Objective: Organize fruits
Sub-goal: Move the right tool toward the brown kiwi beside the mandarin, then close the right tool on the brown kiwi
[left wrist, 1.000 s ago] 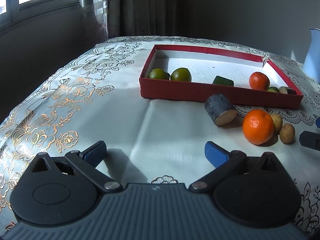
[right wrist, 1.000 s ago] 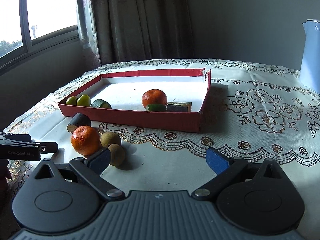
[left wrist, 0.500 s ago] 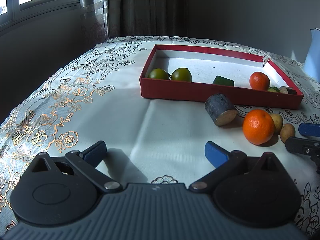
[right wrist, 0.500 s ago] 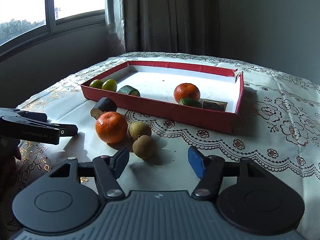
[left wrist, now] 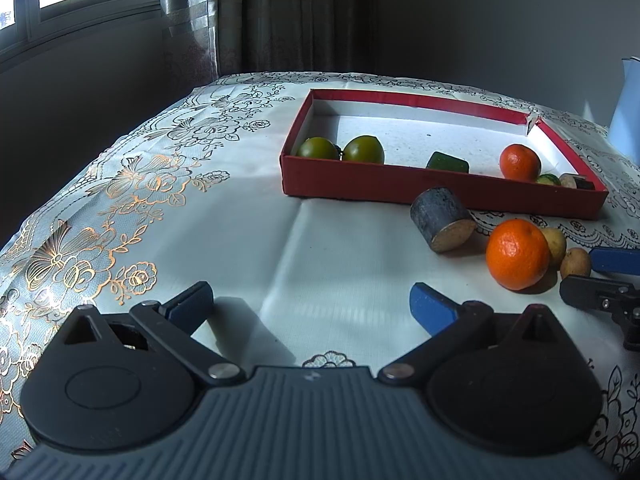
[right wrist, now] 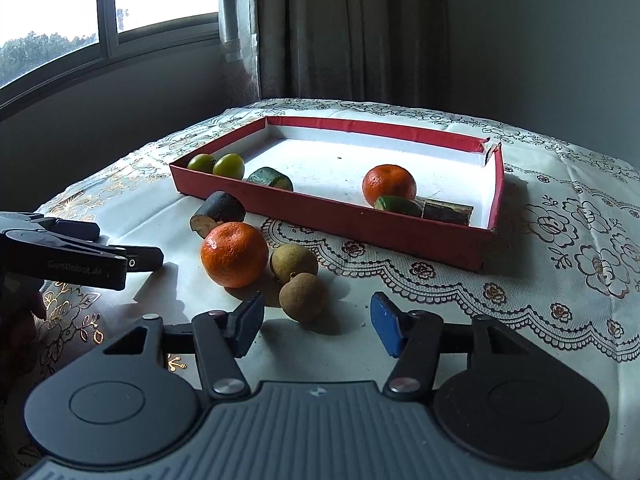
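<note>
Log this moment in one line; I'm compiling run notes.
right hand-held gripper: open, closing toward brown fruit | left hand-held gripper: open, idle | red tray: partly filled

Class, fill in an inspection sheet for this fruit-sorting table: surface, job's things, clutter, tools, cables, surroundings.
Surface: floral tablecloth, creased.
Job's things: red tray holds two green fruits, an orange and cut pieces; outside it lie a second orange, two brown fruits and a dark cut cylinder.
Clutter: nothing seen.
Tools: left tool open, nothing between its pads; right tool has just been closing, open, nearest brown fruit just ahead, untouched.
Cables: nothing seen.
Surroundings: window, curtain, plain wall.
</note>
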